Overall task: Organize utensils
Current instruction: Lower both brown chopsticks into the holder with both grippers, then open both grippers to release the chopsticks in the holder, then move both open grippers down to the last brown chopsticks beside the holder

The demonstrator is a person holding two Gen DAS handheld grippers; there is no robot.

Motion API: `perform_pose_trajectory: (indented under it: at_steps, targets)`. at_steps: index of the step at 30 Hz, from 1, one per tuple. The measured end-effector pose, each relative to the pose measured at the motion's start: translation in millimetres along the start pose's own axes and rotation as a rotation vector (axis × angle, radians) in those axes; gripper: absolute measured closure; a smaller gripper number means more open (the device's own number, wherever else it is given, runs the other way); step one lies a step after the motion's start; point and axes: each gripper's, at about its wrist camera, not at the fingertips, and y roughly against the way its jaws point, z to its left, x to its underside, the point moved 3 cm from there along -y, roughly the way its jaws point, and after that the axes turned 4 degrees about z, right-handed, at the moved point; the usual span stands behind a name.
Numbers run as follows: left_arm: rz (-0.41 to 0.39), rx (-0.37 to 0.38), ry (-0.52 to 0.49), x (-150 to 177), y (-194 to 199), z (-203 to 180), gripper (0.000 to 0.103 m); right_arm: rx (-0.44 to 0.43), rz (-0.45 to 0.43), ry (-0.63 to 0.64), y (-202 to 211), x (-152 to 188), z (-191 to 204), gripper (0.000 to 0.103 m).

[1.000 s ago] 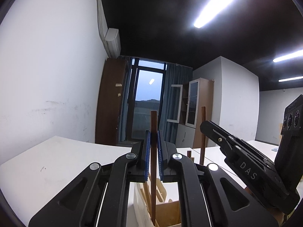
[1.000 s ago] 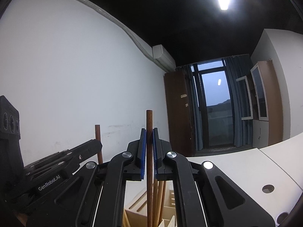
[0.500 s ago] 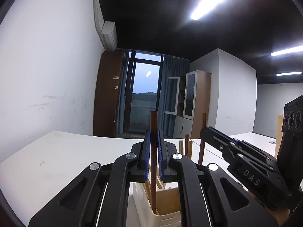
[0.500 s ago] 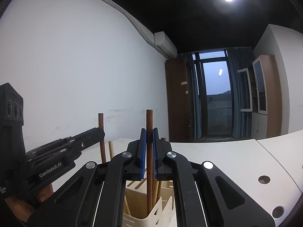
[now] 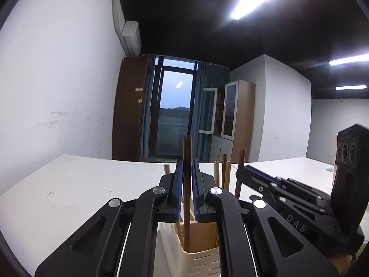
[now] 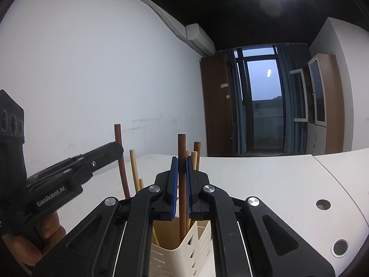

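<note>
A cream slotted utensil holder (image 5: 198, 258) stands on the white table just below both grippers; it also shows in the right wrist view (image 6: 182, 254). My left gripper (image 5: 187, 184) is shut on a dark brown chopstick (image 5: 186, 147) held upright, its lower end inside the holder. My right gripper (image 6: 181, 180) is shut on another dark brown chopstick (image 6: 181, 145), also upright with its lower end in the holder. Several lighter wooden chopsticks (image 5: 227, 173) stand in the holder. The right gripper shows in the left wrist view (image 5: 288, 198); the left gripper shows in the right wrist view (image 6: 69, 168).
The white table (image 5: 80, 189) spreads left and ahead. Round cable holes (image 6: 322, 204) lie in the table at the right. A white wall runs along the left, with a dark door and window at the back.
Both grippers have lowered with their chopsticks; the holder and the other chopsticks have risen into view and the held sticks now reach deeper into the holder.
</note>
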Motion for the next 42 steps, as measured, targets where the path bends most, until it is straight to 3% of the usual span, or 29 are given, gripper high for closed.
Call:
perform_pose_trajectory:
  at_steps: [2,22,31,37,42]
  targets:
    - [0.007,0.006,0.010,-1,3,1,0.076,-0.002,0.009,-0.008,0,1,-1,0.095]
    - [0.044,-0.022,0.000,9,33,1,0.071,0.071,0.060,-0.012,10,6,-4,0.072]
    - [0.139,-0.051,-0.030,23,49,-3,0.068,0.098,0.111,-0.004,28,19,-1,0.060]
    - [0.220,-0.065,0.000,40,57,3,0.063,0.114,0.147,0.009,33,35,8,0.060]
    - [0.264,-0.067,0.014,51,59,5,0.063,0.110,0.228,-0.010,29,58,12,0.059]
